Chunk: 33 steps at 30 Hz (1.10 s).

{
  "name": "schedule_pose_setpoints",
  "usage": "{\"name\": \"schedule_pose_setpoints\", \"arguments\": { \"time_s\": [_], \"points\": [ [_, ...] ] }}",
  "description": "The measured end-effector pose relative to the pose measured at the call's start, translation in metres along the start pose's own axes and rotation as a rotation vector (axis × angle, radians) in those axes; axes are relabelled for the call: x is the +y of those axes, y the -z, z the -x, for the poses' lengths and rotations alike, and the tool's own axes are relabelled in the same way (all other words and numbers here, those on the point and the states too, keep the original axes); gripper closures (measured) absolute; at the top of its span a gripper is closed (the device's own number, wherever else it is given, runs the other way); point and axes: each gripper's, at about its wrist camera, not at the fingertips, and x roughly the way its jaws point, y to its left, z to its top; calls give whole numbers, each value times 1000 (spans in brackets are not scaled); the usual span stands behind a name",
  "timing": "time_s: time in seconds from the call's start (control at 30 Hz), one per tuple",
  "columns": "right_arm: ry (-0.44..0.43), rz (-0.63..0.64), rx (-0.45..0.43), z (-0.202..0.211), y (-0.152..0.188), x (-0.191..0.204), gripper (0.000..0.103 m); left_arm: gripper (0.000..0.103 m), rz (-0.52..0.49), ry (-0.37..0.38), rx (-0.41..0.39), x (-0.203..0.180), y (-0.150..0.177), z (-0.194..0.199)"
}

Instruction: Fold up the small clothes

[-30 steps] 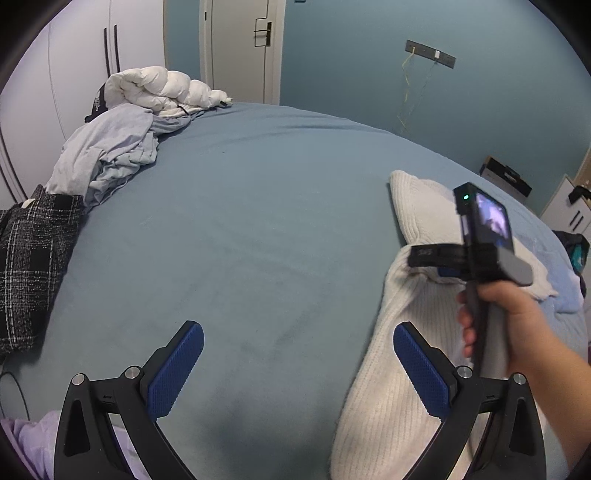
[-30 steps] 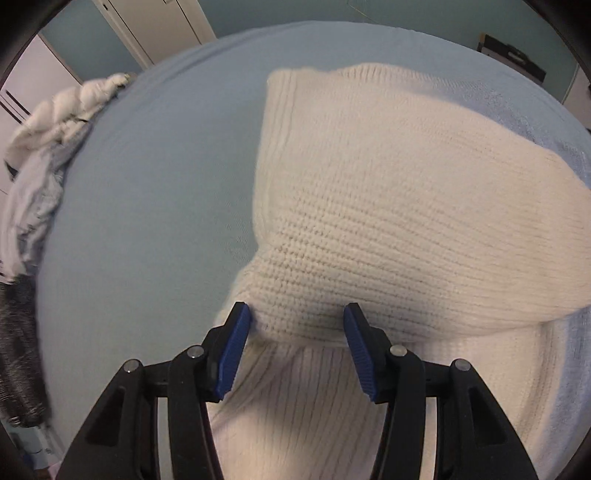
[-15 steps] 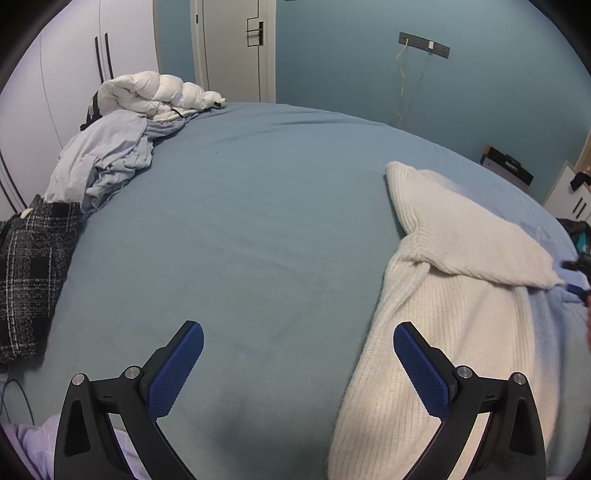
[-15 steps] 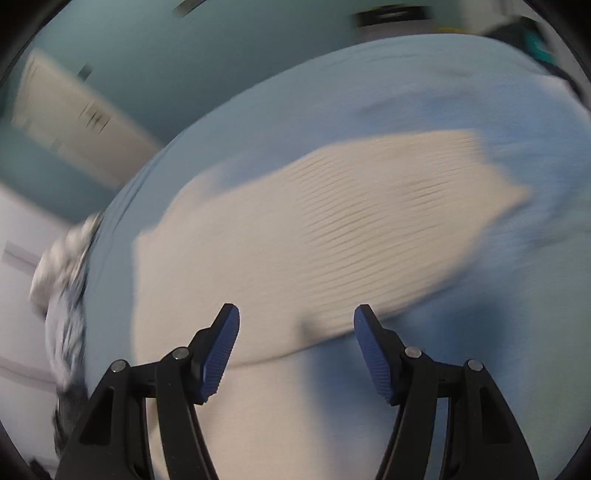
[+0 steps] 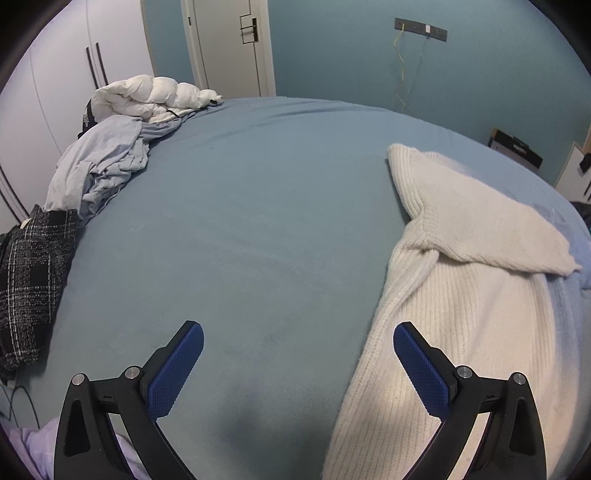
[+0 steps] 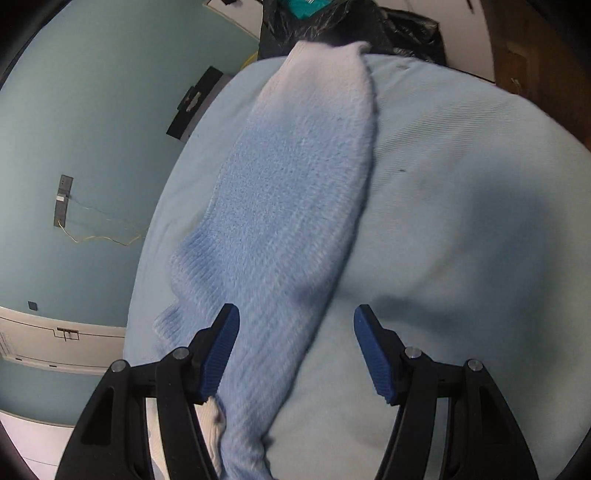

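Note:
A white ribbed knit sweater (image 5: 461,314) lies flat on the right side of the blue bed (image 5: 240,221). One sleeve (image 5: 465,210) is folded across its chest. My left gripper (image 5: 298,332) hangs open over the bed, its right finger above the sweater's left edge and nothing between its pads. In the right wrist view the other sleeve (image 6: 295,166) stretches away toward the bed's end, looking bluish in shadow. My right gripper (image 6: 297,312) is open just above it; the sleeve runs under the left finger, and the pads do not press on it.
Along the bed's left side are a white puffer jacket (image 5: 147,96), crumpled light blue garments (image 5: 99,162) and a black-and-white plaid piece (image 5: 33,266). Lilac cloth (image 5: 33,446) shows at the bottom left. A dark bag (image 6: 351,26) sits beyond the bed's end.
The right gripper and the hand holding it left the left wrist view. It let go of the folded sleeve, swung across the sweater while rolling, and now hangs over the other sleeve. The left gripper dipped slightly.

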Motion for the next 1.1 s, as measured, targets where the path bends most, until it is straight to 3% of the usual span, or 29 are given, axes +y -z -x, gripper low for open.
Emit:
{"name": "schedule_pose_setpoints", "arguments": {
  "time_s": [0.07,0.1,0.17,0.2,0.23,0.27,0.4,0.53,0.6,0.67,0.7,0.77,0.8,0.87,0.97,1.03,1.1],
  "points": [
    [32,48,-8,-15,-2,11,45,0,-25,-13,5,-5,2,-4],
    [57,73,-5,-24,1,27,52,0,-36,-17,7,-7,4,-6],
    [157,146,-21,-29,4,42,56,0,-52,-20,11,-10,5,-7],
    [197,194,-49,-32,7,51,65,0,-58,-22,12,-11,6,-8],
    [203,210,-64,-30,8,52,83,0,-64,-24,11,-12,6,-8],
    [199,233,-90,-27,11,55,90,0,-64,-25,8,-12,6,-8],
    [55,374,-229,9,25,78,95,0,-43,-3,8,-9,4,-8],
    [-99,356,-242,54,39,91,95,0,-28,5,2,-5,3,-5],
    [-115,407,-235,74,60,96,95,0,-25,6,-5,-4,3,-2],
    [-164,441,-167,83,81,94,90,0,-24,12,-11,-5,2,1],
    [-207,437,-89,82,91,85,83,0,-23,13,-14,-5,2,3],
    [-264,380,16,84,94,67,51,0,-23,16,-20,-7,2,5],
    [-274,332,10,91,92,55,29,0,-24,16,-22,-7,2,6],
    [-280,257,-100,105,70,33,27,0,-26,15,-26,-8,2,8],
    [-157,198,-237,111,22,8,27,0,-34,9,-33,-10,2,9],
    [-42,95,-207,96,-10,-19,27,0,-44,2,-35,-12,2,8],
    [-31,-2,-136,70,-35,-44,27,0,-49,-9,-37,-12,1,6]
  ]
}}
